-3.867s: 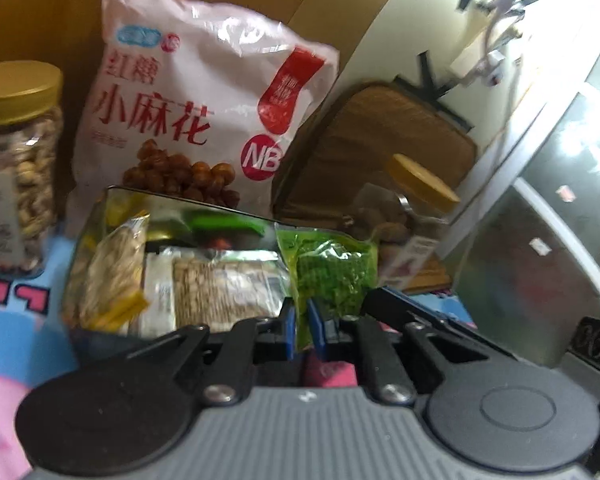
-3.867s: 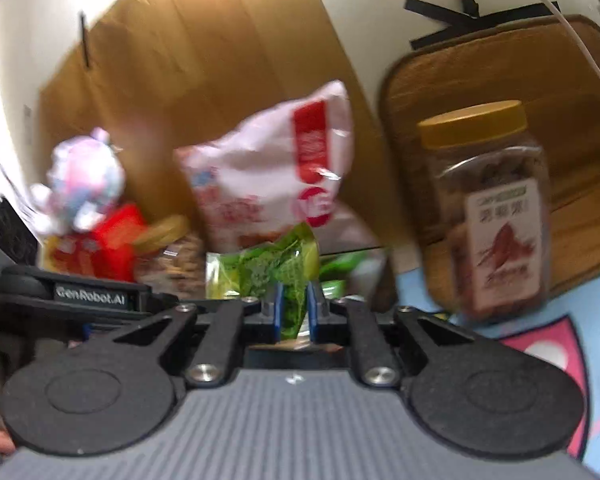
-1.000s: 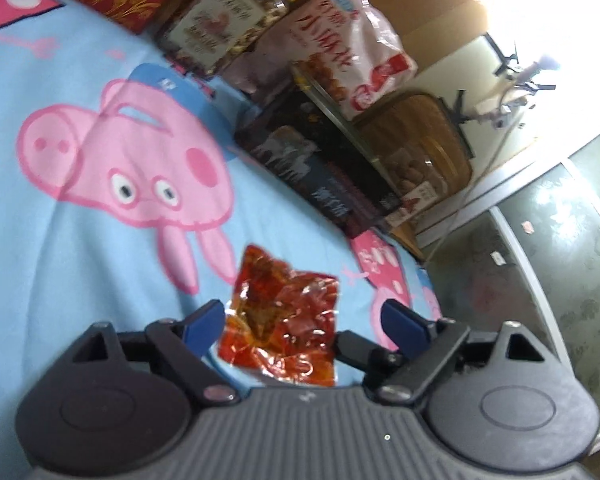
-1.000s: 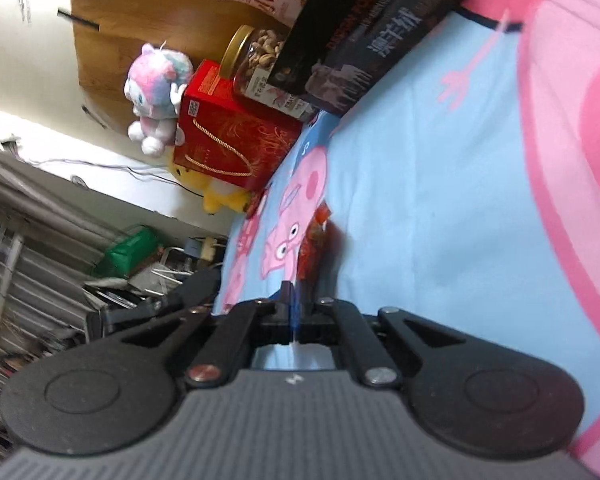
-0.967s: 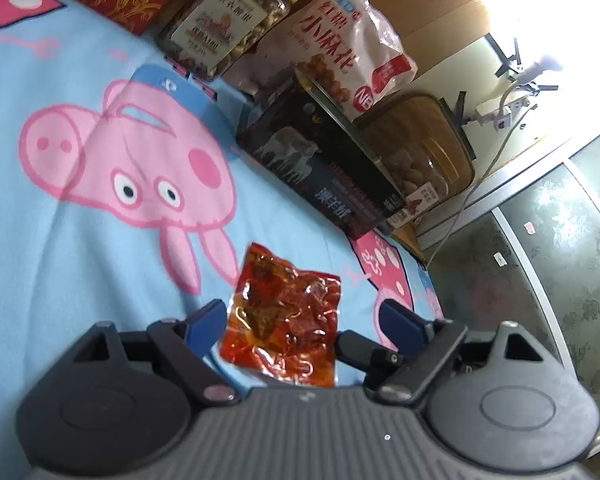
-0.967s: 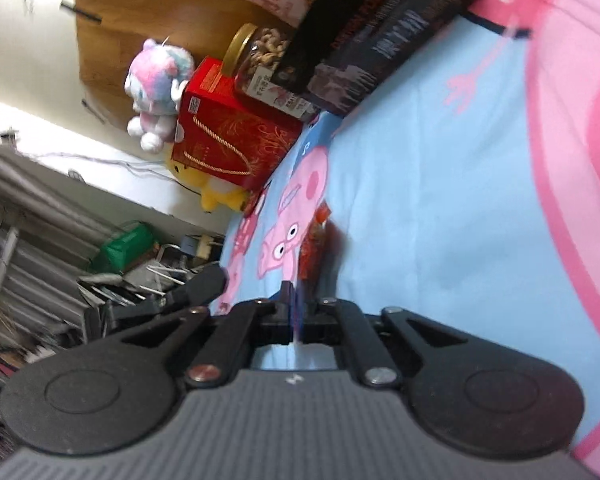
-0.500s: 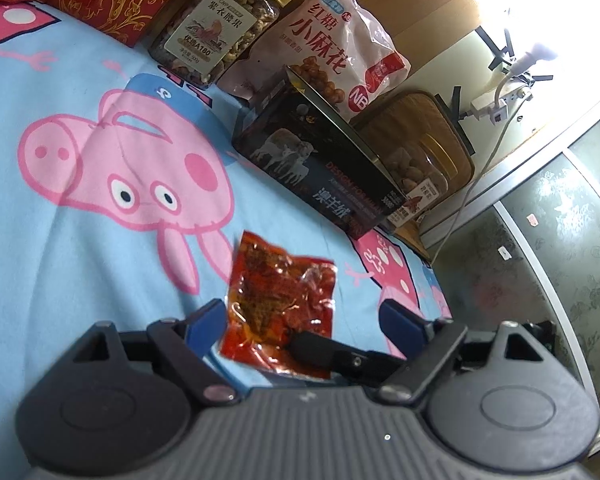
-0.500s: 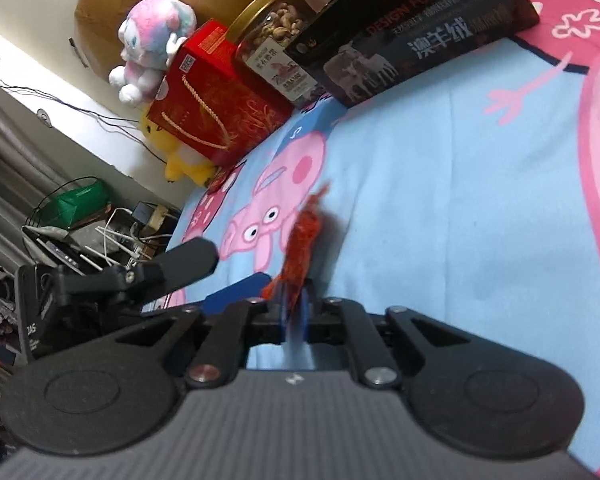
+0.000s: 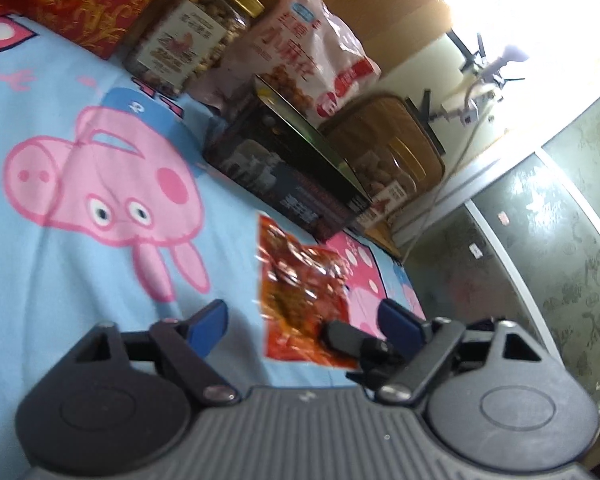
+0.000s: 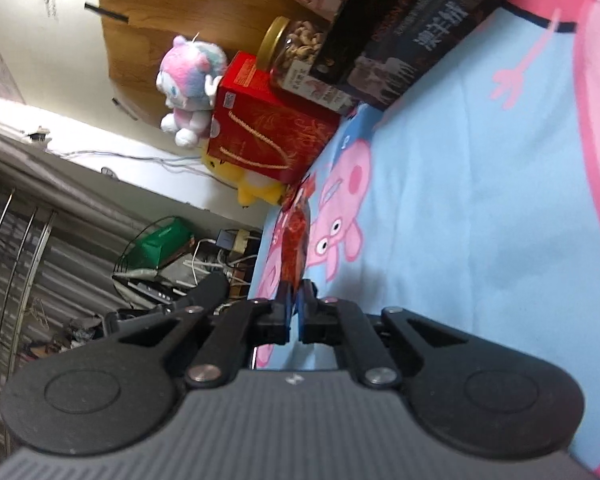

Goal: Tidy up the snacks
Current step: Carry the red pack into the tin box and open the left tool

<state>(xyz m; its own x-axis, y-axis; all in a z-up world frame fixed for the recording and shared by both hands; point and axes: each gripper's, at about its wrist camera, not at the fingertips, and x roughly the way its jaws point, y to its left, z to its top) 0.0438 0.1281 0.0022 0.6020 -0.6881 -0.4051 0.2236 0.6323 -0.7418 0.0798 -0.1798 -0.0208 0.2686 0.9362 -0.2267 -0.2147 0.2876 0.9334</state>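
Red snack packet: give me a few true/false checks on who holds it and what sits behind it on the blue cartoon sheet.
1. The right tool is shut on the red snack packet. True.
2. The left tool is also clamped on the packet. False: its jaws stand wide open on either side of it.
3. The packet lies flat on the blue sheet. False: in the right wrist view it stands on edge, lifted by the right tool.
4. A dark box stands behind the packet, with a pink snack bag beyond it. True.
5. The nut jar has a gold lid. True.
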